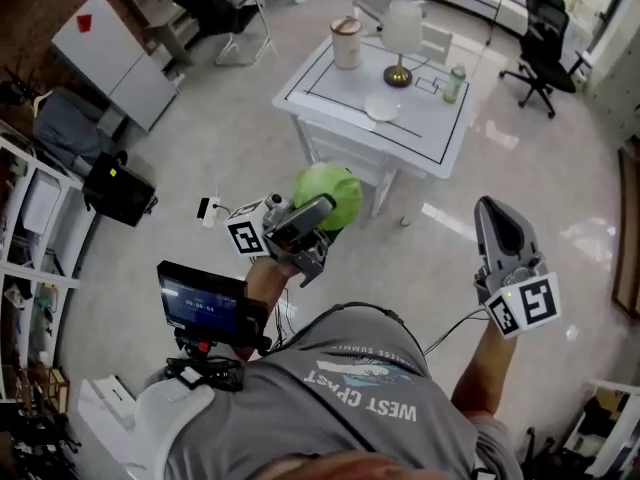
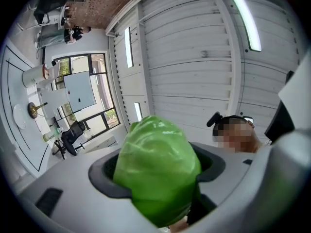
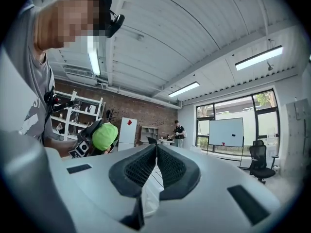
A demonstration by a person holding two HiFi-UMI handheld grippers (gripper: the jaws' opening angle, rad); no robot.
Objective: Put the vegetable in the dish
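- Cabbage (image 1: pixel 338 184) is being clamped in the left gripper (image 1: pixel 318 216).
- Right gripper (image 1: pixel 492 213) is hanging closed and empty.
- Dish (image 1: pixel 382 107) is sitting on the worktop (image 1: pixel 335 90) at 12 o'clock.

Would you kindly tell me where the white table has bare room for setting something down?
Bare on the table: its left corner, in front of the canister and left of the dish, and its near right corner, past the dish and the bottle. Crowded: the far edge, with canister, lamp and bottle.

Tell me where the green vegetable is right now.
The green vegetable sits mid head view, clamped between the fingers of the left gripper above the floor, just short of the white table carrying the dish.
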